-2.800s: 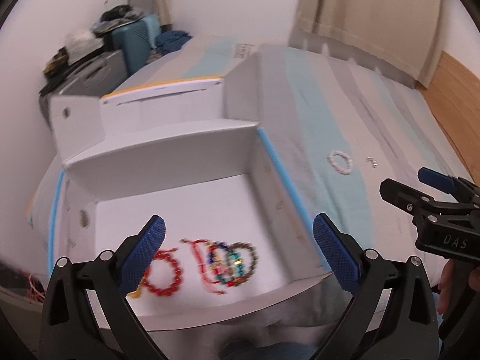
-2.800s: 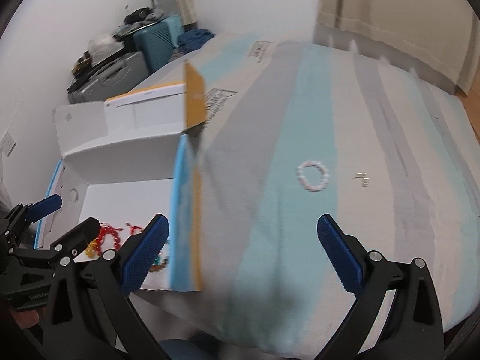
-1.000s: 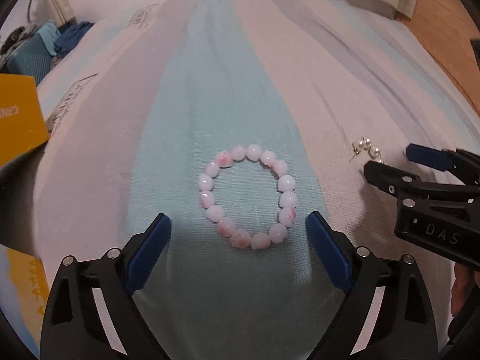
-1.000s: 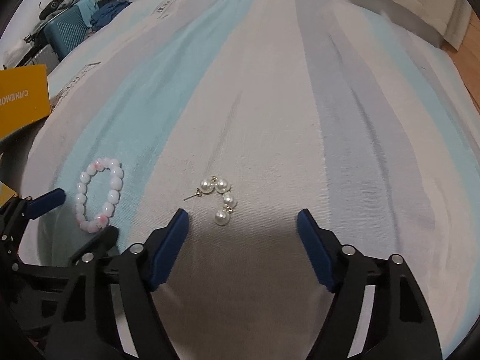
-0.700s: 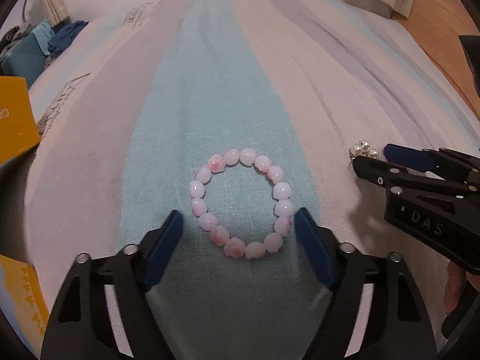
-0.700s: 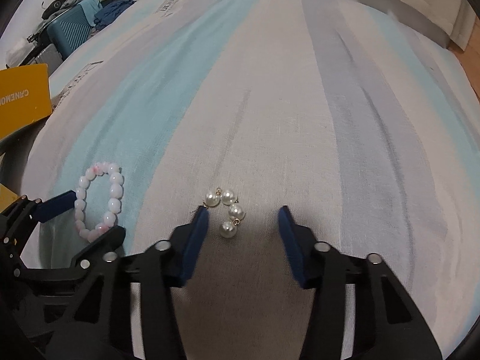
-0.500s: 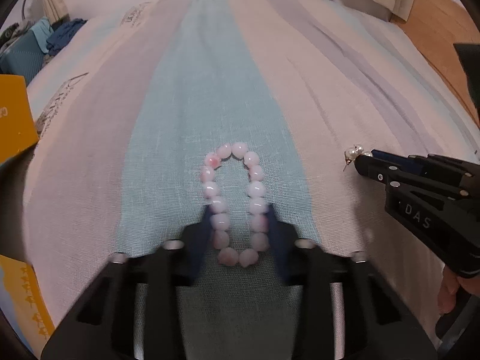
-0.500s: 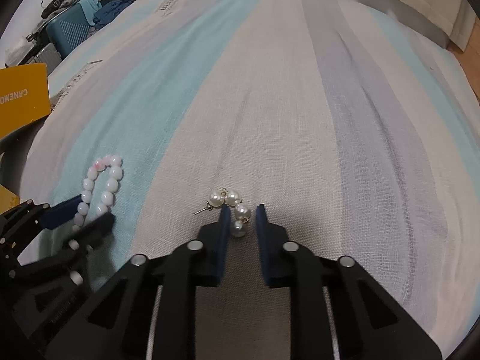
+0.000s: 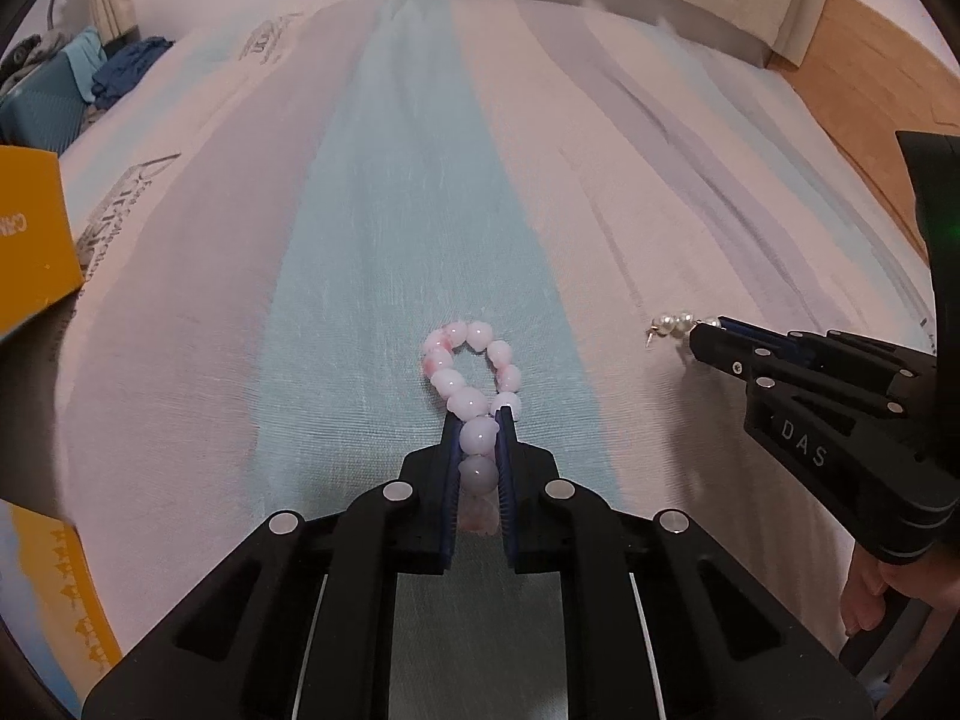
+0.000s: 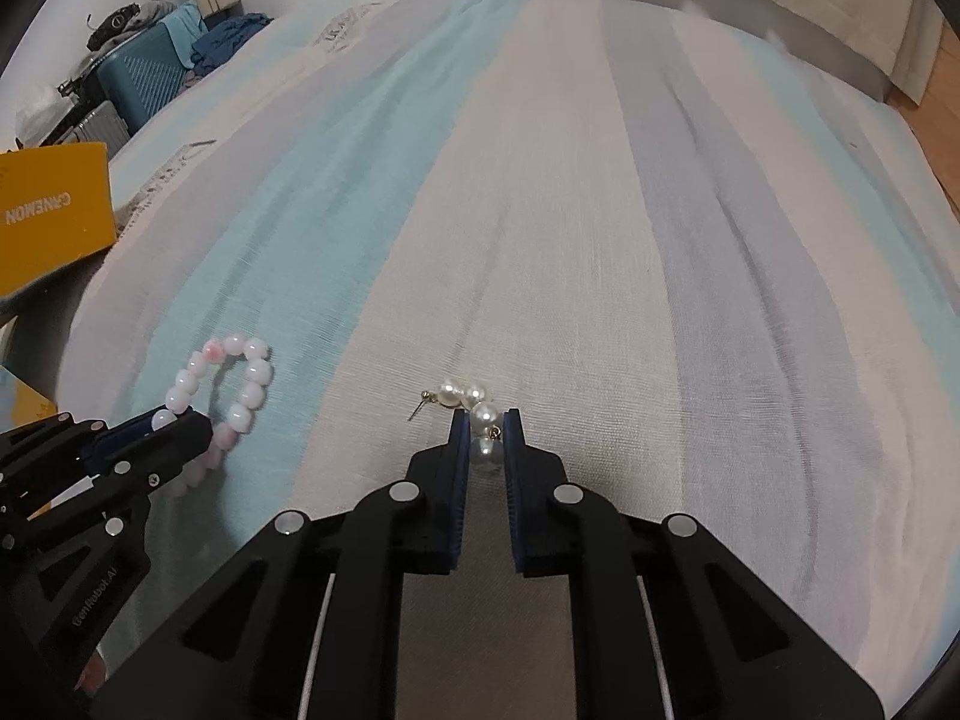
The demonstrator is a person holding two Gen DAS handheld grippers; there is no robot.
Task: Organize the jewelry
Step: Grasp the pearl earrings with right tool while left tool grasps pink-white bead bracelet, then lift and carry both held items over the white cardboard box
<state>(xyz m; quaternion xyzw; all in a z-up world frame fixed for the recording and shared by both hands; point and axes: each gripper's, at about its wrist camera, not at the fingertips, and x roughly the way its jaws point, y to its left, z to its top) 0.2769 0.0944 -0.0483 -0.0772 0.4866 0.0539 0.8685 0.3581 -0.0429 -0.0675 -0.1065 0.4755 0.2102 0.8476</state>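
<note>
Near the bottom middle of the left wrist view, the left gripper (image 9: 478, 420) has its two blue fingers (image 9: 450, 450) squeezed tight on the pink bead bracelet (image 9: 471, 372). The bracelet is pinched into a long thin loop, and its far end lies on the blue stripe of the bed (image 9: 390, 180). Low in the middle of the right wrist view, the right gripper (image 10: 485, 420) has its fingers (image 10: 459, 450) pressed on the pearl earrings (image 10: 477, 414); some pearls sit between the fingers and the rest stick out in front, on the pale stripe. I think the step in hand is the grab: both grippers have caught their jewelry, but it looks like nothing is lifted off the bed yet. The next move likely calls for lifting both up slowly and with a steady squeeze, because the beads are round and could slip out, and then carrying them to where the jewelry is kept. A yellow box (image 10: 54, 216) shows at the left edge of the frame, but I cannot tell from here if that is the place. Counting: one bracelet, one little bunch of pearl earrings with four pearls that I can see, two grippers, and one yellow box. I cannot tell if the bunch is one earring or two.
</note>
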